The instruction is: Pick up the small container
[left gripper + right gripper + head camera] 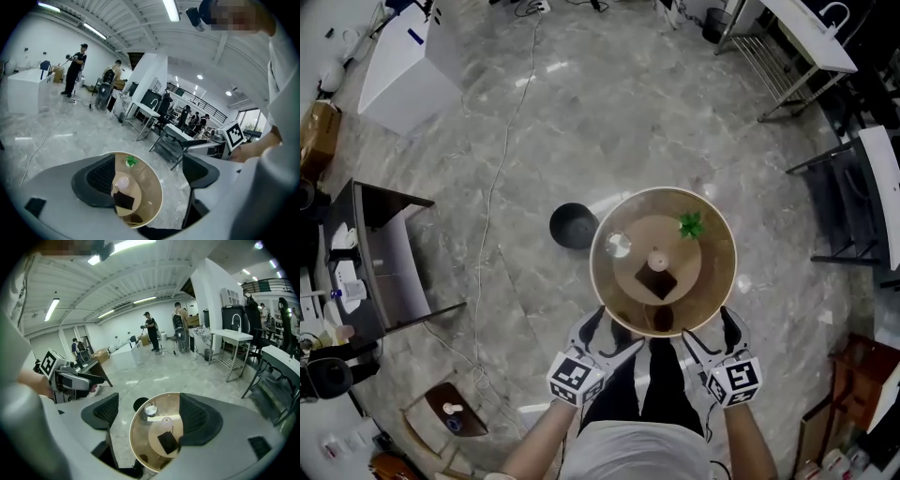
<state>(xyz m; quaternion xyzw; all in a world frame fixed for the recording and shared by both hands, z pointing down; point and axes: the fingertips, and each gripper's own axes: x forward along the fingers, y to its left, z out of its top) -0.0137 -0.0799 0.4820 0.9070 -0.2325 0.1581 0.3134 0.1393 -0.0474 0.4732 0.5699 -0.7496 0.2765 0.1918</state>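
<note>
Both pairs of jaws are standing wide apart, with nothing between the pads. I am holding my left gripper [605, 334] and right gripper [712, 334] side by side at the near edge of a round wooden table [718, 274], both angling down toward it. Neither is gripping anything.

On the table, a little white cup [617, 246] is sitting toward the left. A small pale pot [656, 259] is standing at the centre, just behind a dark square object [658, 282]. A green sprig [691, 224] is lying toward the far right. I cannot tell which of the first two is the small container; the cup seems likelier. A black round thing [573, 225] is sitting on the floor beside the table.

I am judging this as the approach, with the pickup not yet begun. Next, one gripper needs to reach over the rim, straddle the container with open jaws, then close.
</note>
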